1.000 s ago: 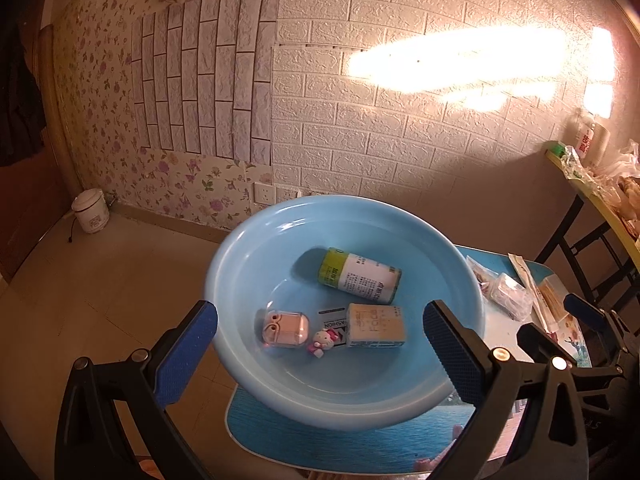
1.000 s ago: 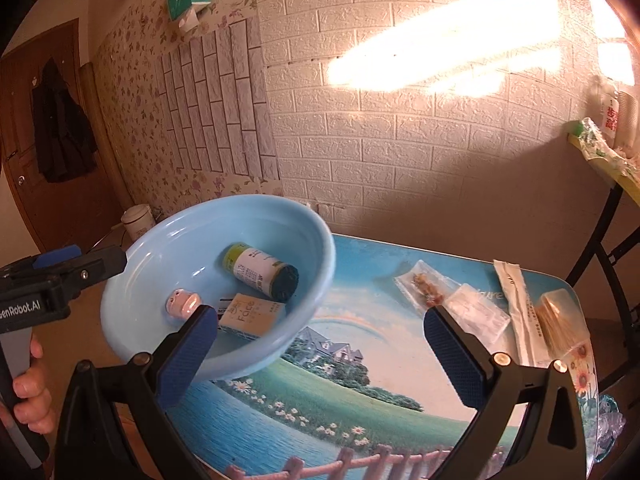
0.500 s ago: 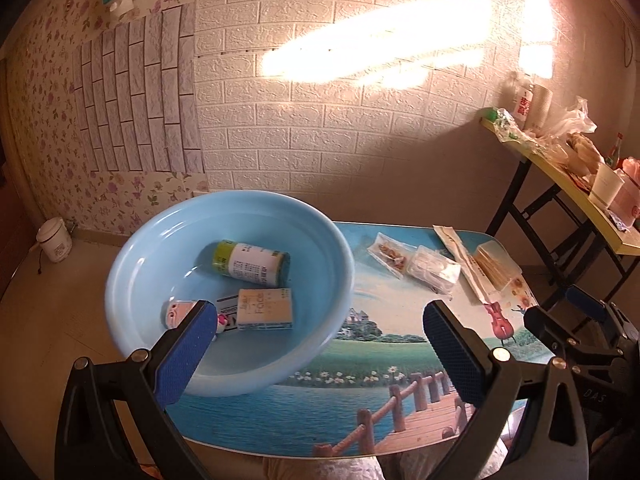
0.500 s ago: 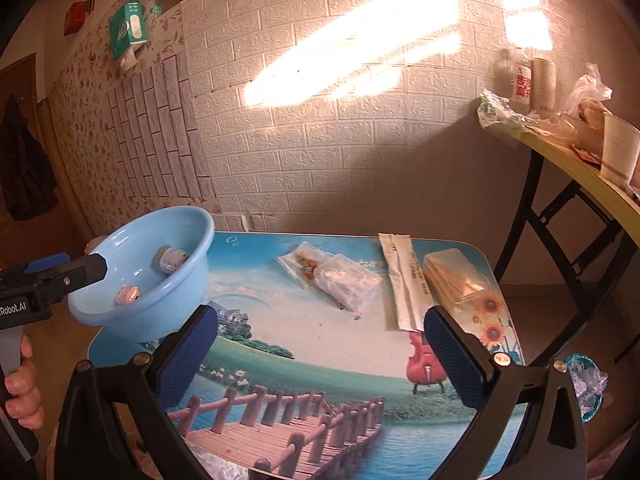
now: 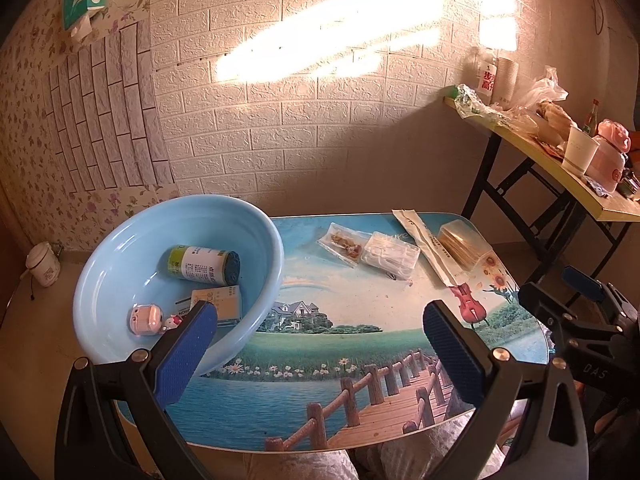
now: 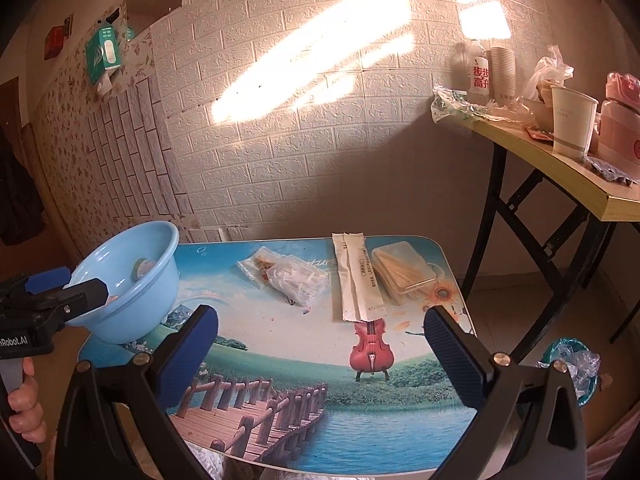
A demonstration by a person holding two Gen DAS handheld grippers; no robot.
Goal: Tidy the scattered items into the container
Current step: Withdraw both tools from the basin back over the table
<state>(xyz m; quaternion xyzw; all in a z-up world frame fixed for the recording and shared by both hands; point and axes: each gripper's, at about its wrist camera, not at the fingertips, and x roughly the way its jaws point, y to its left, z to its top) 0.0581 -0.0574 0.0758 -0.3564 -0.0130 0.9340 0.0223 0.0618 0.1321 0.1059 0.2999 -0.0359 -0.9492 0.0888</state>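
A light blue basin point(image 5: 256, 236) sits on the left end of the printed table point(image 5: 320, 344); it also shows in the right wrist view point(image 6: 160, 292). It holds a green-labelled bottle point(image 5: 202, 265), a small box point(image 5: 222, 302), a pink case point(image 5: 145, 319) and a tiny figurine point(image 5: 172, 322). On the far table lie a snack packet point(image 5: 344, 242), a clear bag point(image 5: 390, 254), a long white sachet point(image 5: 428, 246) and a clear box of toothpicks point(image 5: 464, 246). My left gripper point(image 5: 316, 344) is open and empty over the near table. My right gripper point(image 6: 320, 344) is open and empty over the right side.
A yellow folding side table point(image 6: 560, 176) with cups, bottles and bags stands at the right. A brick-pattern wall point(image 5: 304, 128) runs behind. A small white pot point(image 5: 42, 264) stands on the floor at the left. A bin with a bag point(image 6: 572, 364) sits below the right edge.
Both grippers have swung right, away from the basin; the packets and the side table have come into fuller view. Both stay open and empty. The items have not moved.
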